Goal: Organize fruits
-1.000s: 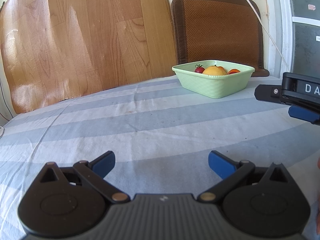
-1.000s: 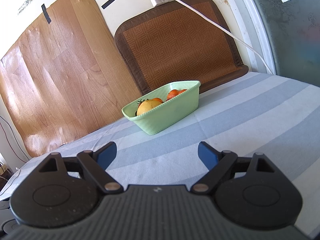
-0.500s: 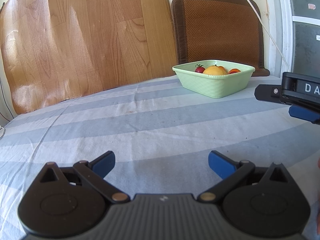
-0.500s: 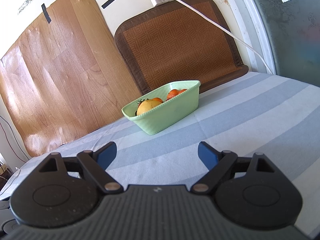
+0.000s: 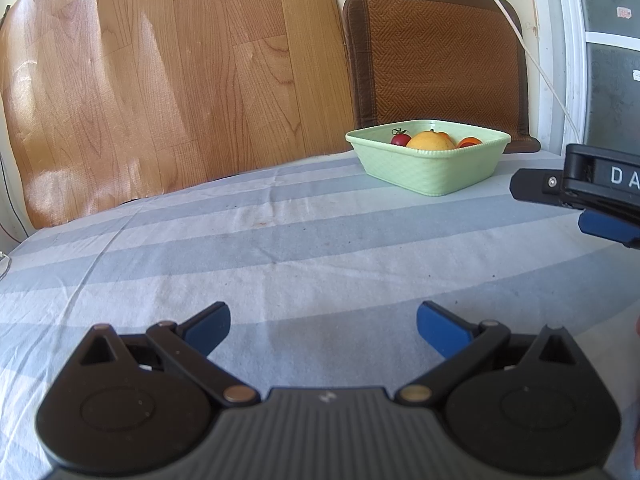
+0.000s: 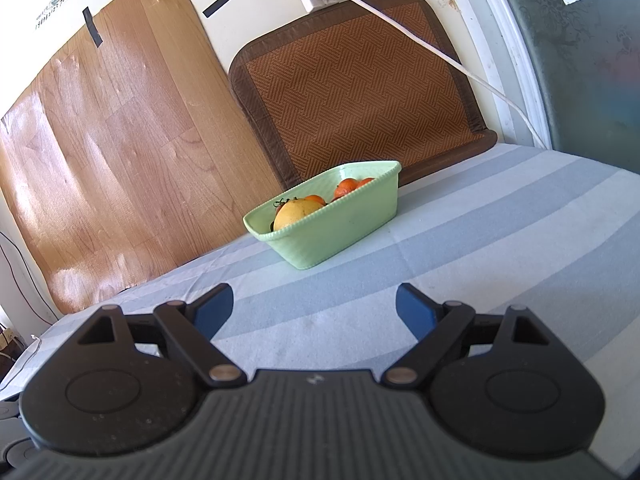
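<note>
— Counting fruit, we find one yellow orange (image 5: 431, 141), one tomato (image 5: 399, 139) and two or three tangerines (image 6: 346, 187) in one green bowl (image 5: 432, 172) near the counter's (image 5: 304, 240) far edge.

— Our left gripper (image 5: 323, 326) and right gripper (image 6: 314, 306) gape apart, holding nothing.

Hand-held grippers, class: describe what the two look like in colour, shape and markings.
The left hand-held gripper has a ribbed grey-black body, two round black discs, brass-coloured pivot pins, and black linkage arms ending in blue fingertips. The right hand-held gripper looks the same; in the left wrist view its side carries white letters "DA".
</note>
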Action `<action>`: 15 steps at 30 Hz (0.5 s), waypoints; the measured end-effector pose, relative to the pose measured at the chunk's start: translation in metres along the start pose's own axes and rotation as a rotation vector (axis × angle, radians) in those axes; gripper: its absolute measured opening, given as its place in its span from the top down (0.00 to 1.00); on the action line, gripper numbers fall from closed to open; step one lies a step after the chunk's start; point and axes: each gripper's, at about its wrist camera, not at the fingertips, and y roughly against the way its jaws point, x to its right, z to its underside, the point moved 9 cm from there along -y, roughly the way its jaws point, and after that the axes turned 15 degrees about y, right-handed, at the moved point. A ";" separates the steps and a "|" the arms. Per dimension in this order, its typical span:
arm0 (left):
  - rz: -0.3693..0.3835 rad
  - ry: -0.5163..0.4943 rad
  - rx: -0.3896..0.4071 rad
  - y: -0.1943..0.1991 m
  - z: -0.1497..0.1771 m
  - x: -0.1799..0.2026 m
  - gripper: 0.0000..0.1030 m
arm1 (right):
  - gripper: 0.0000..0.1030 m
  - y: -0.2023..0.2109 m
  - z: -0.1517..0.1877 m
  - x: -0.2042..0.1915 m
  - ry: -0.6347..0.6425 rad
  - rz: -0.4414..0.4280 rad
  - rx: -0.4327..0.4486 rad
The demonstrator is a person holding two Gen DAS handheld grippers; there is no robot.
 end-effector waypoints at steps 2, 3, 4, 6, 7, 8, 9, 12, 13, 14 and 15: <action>0.000 0.000 0.001 0.000 0.000 0.000 0.00 | 0.12 0.000 0.000 0.000 0.000 0.000 0.000; 0.000 0.000 0.000 0.000 0.000 0.000 0.00 | 0.12 0.000 0.000 0.000 0.000 0.000 0.000; 0.000 0.000 0.001 0.000 0.000 0.000 0.00 | 0.12 0.000 0.000 0.000 0.000 0.000 0.000; -0.001 0.000 0.003 0.000 -0.001 -0.002 0.00 | 0.12 0.000 0.000 0.000 0.000 0.000 0.000; -0.001 0.000 0.003 0.000 -0.001 -0.002 0.00 | 0.12 0.000 0.000 0.000 0.000 0.000 0.000; -0.001 0.001 0.004 0.000 -0.001 -0.003 0.00 | 0.12 0.000 0.000 0.000 0.000 0.000 0.000; -0.002 0.001 0.005 0.000 -0.001 -0.003 0.00 | 0.12 0.000 0.000 0.000 0.000 -0.001 0.000; 0.000 0.001 0.010 0.000 -0.002 -0.004 0.00 | 0.12 0.000 0.000 0.000 0.000 -0.001 0.000; -0.002 0.001 0.011 0.000 -0.002 -0.003 0.00 | 0.12 0.000 0.000 0.000 0.000 -0.001 0.000; -0.003 0.001 0.013 0.001 -0.002 -0.003 0.00 | 0.12 0.000 0.000 0.000 0.000 -0.001 0.000; -0.005 0.001 0.015 0.001 -0.001 -0.001 0.00 | 0.12 0.000 0.000 0.000 0.000 -0.001 0.000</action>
